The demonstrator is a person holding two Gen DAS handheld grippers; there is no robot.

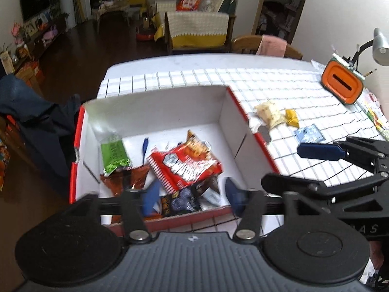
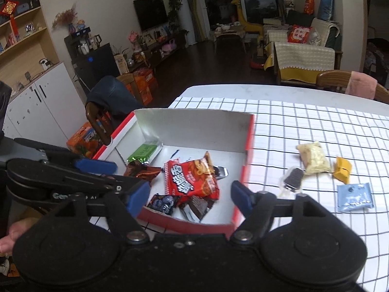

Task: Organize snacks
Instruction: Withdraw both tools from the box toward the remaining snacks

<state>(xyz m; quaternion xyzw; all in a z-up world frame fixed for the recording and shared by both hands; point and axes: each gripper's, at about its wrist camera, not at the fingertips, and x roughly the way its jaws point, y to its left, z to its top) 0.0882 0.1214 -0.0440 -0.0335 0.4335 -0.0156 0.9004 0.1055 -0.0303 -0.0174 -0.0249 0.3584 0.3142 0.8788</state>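
Observation:
A red box with white inner walls (image 1: pixel 158 107) (image 2: pixel 194 126) stands on the checked tablecloth. In it lie a red snack bag (image 1: pixel 184 165) (image 2: pixel 192 177), a green packet (image 1: pixel 114 155) (image 2: pixel 143 152), a brown packet (image 1: pixel 126 177) and dark wrapped snacks. My left gripper (image 1: pixel 193 196) hangs open over the box's near end, with nothing between its blue pads. My right gripper (image 2: pixel 189 197) is open and empty too, above the box's near right corner. To the right on the cloth lie a pale yellow bag (image 2: pixel 313 158), a small yellow packet (image 2: pixel 342 169), a light blue packet (image 2: pixel 355 197) and a wrapped dark cookie (image 2: pixel 293 178).
An orange container (image 1: pixel 342 85) and a desk lamp (image 1: pixel 379 46) stand at the table's far right. A chair with a dark jacket (image 2: pixel 109 95) is left of the box; another chair with a pink cloth (image 2: pixel 359 87) sits at the far edge.

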